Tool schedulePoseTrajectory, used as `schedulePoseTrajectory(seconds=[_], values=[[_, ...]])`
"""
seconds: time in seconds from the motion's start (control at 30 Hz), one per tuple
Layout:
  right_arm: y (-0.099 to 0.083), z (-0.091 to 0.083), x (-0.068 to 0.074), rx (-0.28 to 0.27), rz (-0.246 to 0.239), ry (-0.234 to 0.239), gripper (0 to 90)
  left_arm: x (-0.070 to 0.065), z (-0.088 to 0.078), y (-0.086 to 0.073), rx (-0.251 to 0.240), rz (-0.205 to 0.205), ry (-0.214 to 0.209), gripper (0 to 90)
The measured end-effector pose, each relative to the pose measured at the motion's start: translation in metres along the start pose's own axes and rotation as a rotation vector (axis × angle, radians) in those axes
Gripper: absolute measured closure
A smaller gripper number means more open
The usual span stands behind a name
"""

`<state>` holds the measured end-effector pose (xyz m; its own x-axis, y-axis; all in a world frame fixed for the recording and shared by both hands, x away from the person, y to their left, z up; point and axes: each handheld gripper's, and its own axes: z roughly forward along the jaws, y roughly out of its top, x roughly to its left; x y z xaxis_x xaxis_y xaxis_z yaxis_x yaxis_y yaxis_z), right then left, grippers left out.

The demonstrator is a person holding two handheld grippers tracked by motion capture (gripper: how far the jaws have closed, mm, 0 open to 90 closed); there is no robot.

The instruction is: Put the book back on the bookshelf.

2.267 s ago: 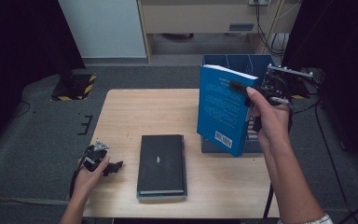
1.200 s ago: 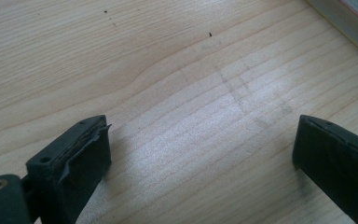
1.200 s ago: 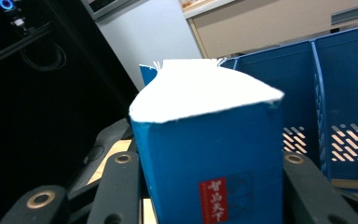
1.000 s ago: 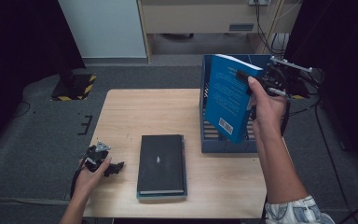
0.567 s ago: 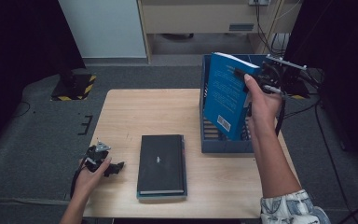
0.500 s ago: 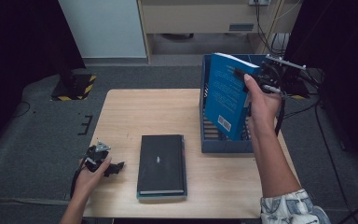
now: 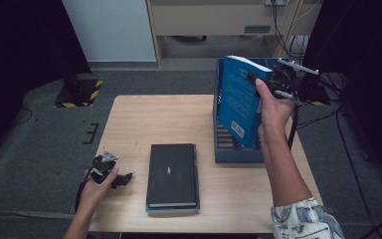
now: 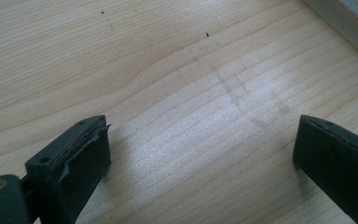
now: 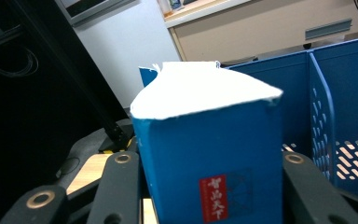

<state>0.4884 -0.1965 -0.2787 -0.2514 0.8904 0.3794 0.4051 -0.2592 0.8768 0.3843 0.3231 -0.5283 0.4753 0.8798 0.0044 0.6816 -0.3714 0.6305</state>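
Note:
My right gripper (image 7: 259,82) is shut on a thick blue book (image 7: 239,102), held upright and tilted over the blue file rack (image 7: 238,155) at the table's right side. In the right gripper view the book's spine (image 9: 214,168) fills the space between both jaws, its white page edge on top. A black book (image 7: 172,174) lies flat on another near the table's front middle. My left gripper (image 7: 122,179) rests at the table's front left corner. Its jaws stand wide apart over bare wood (image 8: 200,121), open with nothing between them.
The wooden table (image 7: 164,119) has free room at its back left. Grey carpet surrounds it. A black stand with a yellow-black striped base (image 7: 77,92) sits on the floor at the left. Cables (image 7: 298,20) hang behind the rack.
The blue book has moved back and to the right with my right gripper, over the file rack, and sits a little lower in it. The left hand has stayed still.

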Motion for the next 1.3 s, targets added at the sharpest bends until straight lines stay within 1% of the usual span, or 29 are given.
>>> schedulePoseTrajectory(seconds=[0.13, 0.37, 0.63, 0.8, 1.1, 1.23, 1.3], values=[[-0.003, 0.005, 0.002, -0.009, -0.002, -0.007, 59.4, 0.000, 0.000, 0.000, -0.001, -0.001, -0.001, 3.1], [-0.007, 0.015, 0.004, -0.001, -0.003, -0.010, 59.4, 0.000, 0.000, 0.000, -0.001, 0.002, -0.002, 2.9], [-0.011, 0.023, 0.007, -0.006, -0.008, -0.027, 59.3, 0.000, 0.000, 0.000, -0.001, 0.004, -0.003, 2.8], [-0.013, 0.026, 0.008, -0.003, -0.005, -0.033, 59.3, 0.000, 0.000, 0.000, -0.001, 0.004, -0.003, 2.8], [-0.015, 0.031, 0.009, -0.022, -0.011, -0.055, 59.3, 0.000, 0.001, 0.000, -0.003, 0.004, -0.004, 2.8], [-0.019, 0.033, 0.011, -0.024, -0.006, -0.063, 59.4, 0.000, 0.000, 0.000, 0.002, 0.009, -0.003, 3.0], [-0.020, 0.034, 0.011, -0.024, -0.014, -0.064, 59.3, 0.000, 0.000, 0.000, 0.001, 0.009, -0.004, 2.9]])
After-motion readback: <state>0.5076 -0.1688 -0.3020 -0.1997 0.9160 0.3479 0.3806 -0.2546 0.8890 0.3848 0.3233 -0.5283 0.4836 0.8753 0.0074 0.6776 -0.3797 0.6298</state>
